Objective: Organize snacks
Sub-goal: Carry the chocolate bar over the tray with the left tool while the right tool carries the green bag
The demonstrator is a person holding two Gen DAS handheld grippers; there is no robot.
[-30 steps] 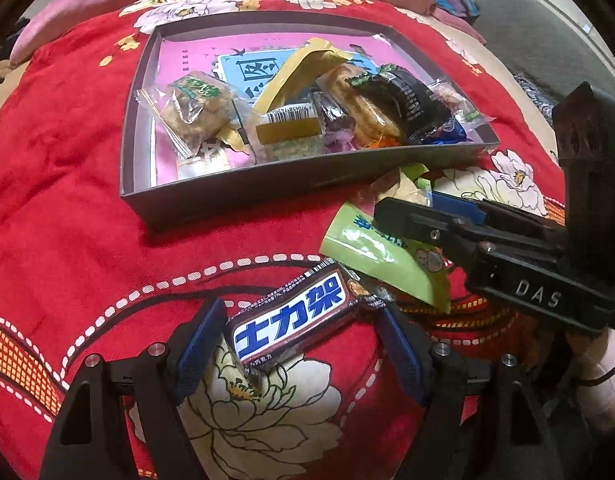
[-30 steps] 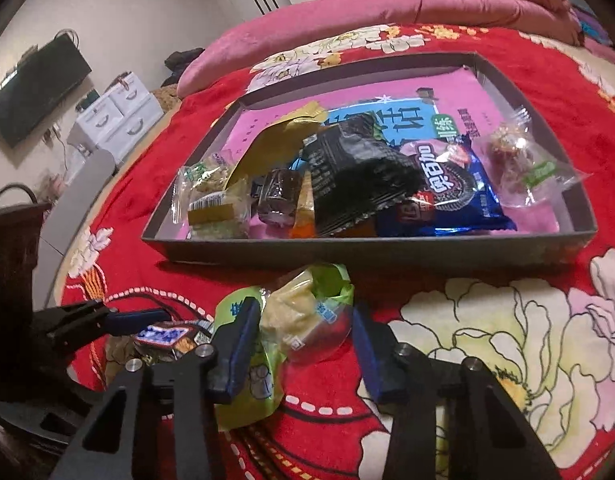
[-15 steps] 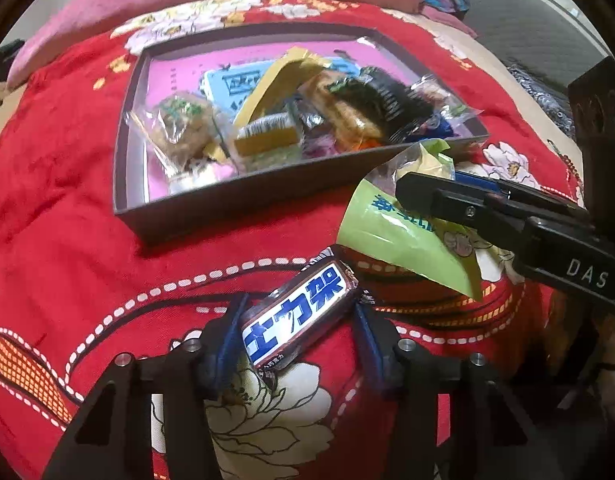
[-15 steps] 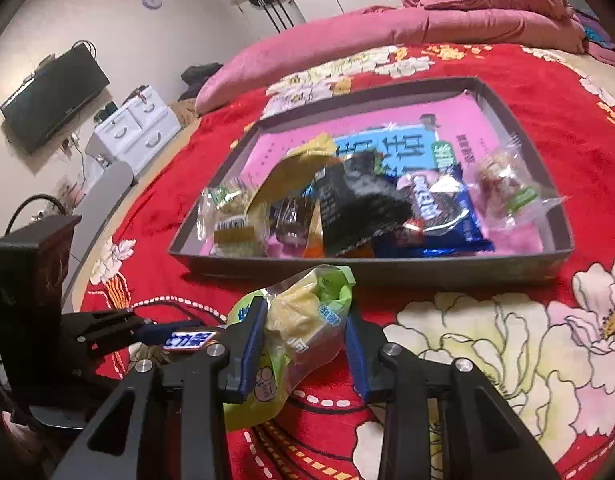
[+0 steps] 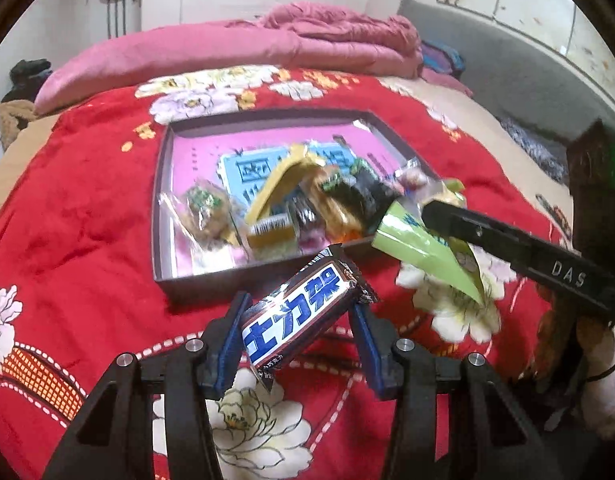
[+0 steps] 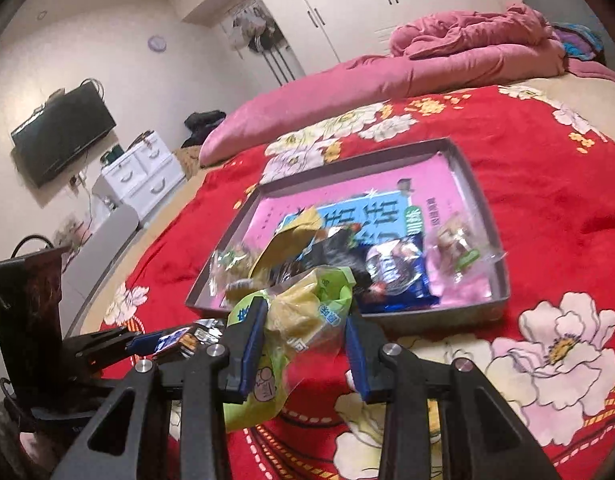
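My left gripper is shut on a brown, blue and white Snickers bar and holds it in the air before the near wall of the grey tray. My right gripper is shut on a green cake packet, lifted near the tray's front edge. The packet also shows in the left wrist view under the right gripper's finger. The tray holds several wrapped snacks on a pink and blue sheet.
The tray lies on a red flowered bedspread. A rolled pink quilt lies at the far side of the bed. A white drawer unit and a wall TV stand left of the bed.
Both grippers have closed on their snacks and lifted them off the bedspread. Both have risen and tilted back, so the tray looks farther and lower.
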